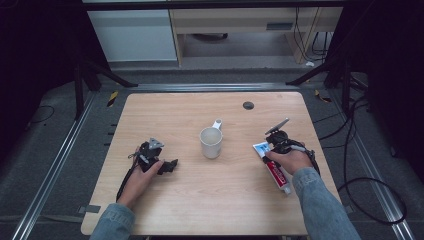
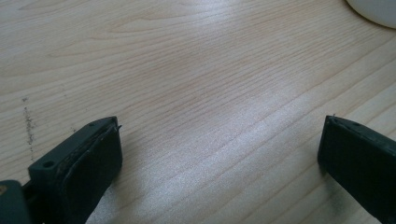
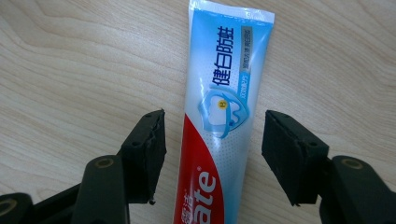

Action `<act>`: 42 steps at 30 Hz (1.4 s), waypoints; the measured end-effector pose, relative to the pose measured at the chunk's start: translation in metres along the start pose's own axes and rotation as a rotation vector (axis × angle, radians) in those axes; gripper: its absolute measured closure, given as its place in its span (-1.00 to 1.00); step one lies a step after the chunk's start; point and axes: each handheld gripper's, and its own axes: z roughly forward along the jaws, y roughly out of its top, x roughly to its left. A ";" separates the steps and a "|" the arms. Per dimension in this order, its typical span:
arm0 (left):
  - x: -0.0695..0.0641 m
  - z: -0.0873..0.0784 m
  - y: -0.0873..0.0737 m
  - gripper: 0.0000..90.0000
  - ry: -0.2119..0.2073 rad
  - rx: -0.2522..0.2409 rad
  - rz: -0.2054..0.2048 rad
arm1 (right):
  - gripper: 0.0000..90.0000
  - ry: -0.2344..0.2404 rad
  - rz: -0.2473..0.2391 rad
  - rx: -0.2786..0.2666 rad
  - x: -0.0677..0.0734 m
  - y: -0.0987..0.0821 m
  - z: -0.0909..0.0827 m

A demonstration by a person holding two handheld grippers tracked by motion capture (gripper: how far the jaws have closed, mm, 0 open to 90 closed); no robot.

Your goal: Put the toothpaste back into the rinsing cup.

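1. Light wood makes up the table (image 1: 200,200), smooth with thin grain lines, and dark floor lies all around it.
2. I see my right gripper (image 3: 212,154) with its jaws spread wide. The toothpaste tube (image 3: 219,116) lies flat on the wood between them. Neither jaw touches it; there is a gap on each side.
3. In the high view the right gripper (image 1: 278,141) sits over the flat end of the tube (image 1: 274,167), near the table's right edge. My right hand (image 1: 290,160) covers the middle of the tube.
4. The tube is soft and shiny, blue and white at the flat end, red lower down, with white letters.
5. My left gripper (image 2: 219,154) is open very wide, with bare wood between its black, blocky jaws. It holds nothing. My left hand (image 1: 145,172) rests it on the table's left side (image 1: 159,156).
6. A white mug (image 1: 211,141), round with a handle, stands upright in the middle, apart from both grippers.
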 end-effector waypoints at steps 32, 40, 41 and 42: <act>0.000 0.000 0.000 -1.00 -0.003 -0.001 0.001 | -0.06 0.009 0.034 0.072 -0.008 0.012 0.032; 0.000 0.000 0.000 -1.00 -0.003 0.000 0.002 | -0.05 0.006 0.032 0.081 -0.007 0.013 0.034; 0.000 0.000 0.000 -1.00 -0.003 0.000 0.002 | -0.05 0.007 0.030 0.081 -0.007 0.013 0.034; 0.000 0.000 0.000 -1.00 -0.003 0.000 0.002 | -0.05 0.004 0.031 0.082 -0.007 0.013 0.035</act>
